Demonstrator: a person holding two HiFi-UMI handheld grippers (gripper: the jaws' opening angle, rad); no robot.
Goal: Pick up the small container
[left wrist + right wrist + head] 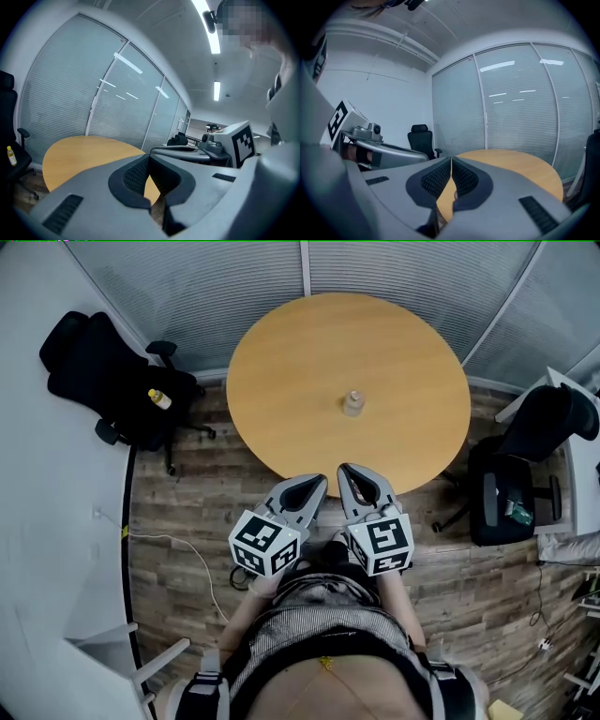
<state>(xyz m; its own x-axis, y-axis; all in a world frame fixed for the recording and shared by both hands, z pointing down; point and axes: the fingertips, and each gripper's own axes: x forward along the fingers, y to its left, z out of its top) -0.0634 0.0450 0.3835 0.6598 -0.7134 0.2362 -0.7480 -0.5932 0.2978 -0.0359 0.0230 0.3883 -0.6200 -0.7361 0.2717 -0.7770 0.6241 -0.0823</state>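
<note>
Left claw and right claw, held side by side before the person's torso, tips converging; both pairs of jaws closed, nothing between them.

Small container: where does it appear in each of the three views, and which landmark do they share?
Head view: the small container stands near the middle of the round wooden table.
Left gripper view: not in it; the table's top shows at lower left.
Right gripper view: not in it; the table shows at right.
Shared landmark: the round wooden table.
</note>
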